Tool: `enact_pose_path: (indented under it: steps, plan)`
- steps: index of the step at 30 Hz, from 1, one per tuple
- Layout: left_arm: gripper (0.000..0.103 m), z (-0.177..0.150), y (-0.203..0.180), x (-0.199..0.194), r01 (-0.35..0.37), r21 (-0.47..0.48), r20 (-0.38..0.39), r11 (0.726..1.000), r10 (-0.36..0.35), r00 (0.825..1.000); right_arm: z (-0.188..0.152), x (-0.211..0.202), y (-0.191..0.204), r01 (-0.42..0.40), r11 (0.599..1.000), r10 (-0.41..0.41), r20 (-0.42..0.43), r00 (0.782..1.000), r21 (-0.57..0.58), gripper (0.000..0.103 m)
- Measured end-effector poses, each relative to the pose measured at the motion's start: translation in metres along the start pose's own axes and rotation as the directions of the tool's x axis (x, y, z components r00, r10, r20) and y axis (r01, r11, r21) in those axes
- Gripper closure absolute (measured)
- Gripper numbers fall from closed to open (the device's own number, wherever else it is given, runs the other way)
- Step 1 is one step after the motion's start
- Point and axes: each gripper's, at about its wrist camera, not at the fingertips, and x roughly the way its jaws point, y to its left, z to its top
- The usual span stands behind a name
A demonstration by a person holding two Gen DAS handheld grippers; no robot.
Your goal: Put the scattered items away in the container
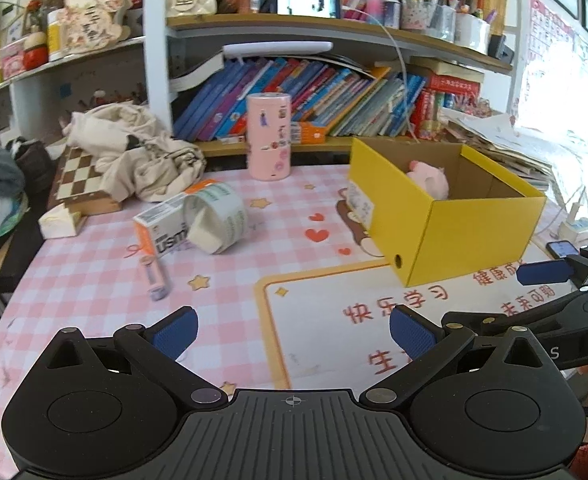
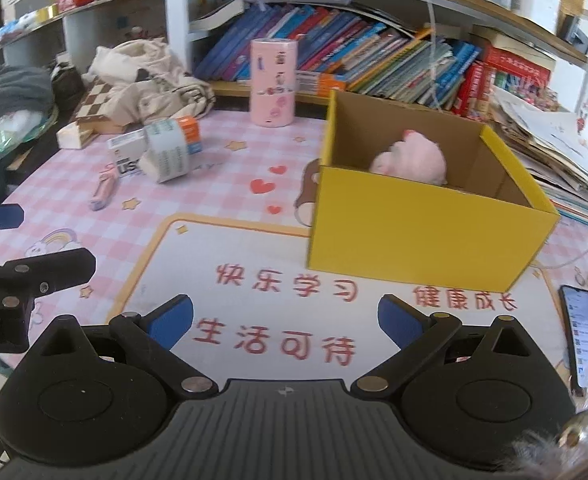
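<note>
A yellow cardboard box stands open on the pink checked mat, with a pink plush toy inside. To its left lie a roll of clear tape, a white and orange carton and a small lilac pen-like item. My left gripper hovers open and empty over the mat's near side. My right gripper is open too, in front of the box, holding nothing.
A tall pink tube stands at the back by a bookshelf. A cream cloth on a chessboard box sits at the left. A phone lies at the right, near a paper stack.
</note>
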Motion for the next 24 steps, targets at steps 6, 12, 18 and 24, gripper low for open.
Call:
enact_pose_path:
  steps: [6, 12, 18, 24]
  plan:
    - [0.0, -0.004, 0.018, -0.006, -0.027, -0.039, 0.001, 0.999, 0.027, 1.0, 0.003, 0.002, 0.02, -0.026, 0.998, 0.026, -0.002, 1.0, -0.049, 0.003]
    - [0.0, -0.008, 0.032, -0.008, -0.042, -0.066, -0.002, 0.997, 0.042, 0.999, 0.006, 0.005, 0.034, -0.035, 0.996, 0.035, -0.004, 0.999, -0.079, 0.003]
    - [0.0, -0.01, 0.041, -0.009, -0.054, -0.083, -0.003, 0.995, 0.054, 0.999, 0.01, 0.007, 0.044, -0.038, 0.994, 0.038, -0.003, 0.999, -0.101, 0.003]
    - [0.0, -0.01, 0.048, -0.011, -0.062, -0.079, 0.005, 0.995, 0.062, 0.998, 0.013, 0.011, 0.055, -0.047, 0.991, 0.047, -0.003, 0.999, -0.124, 0.003]
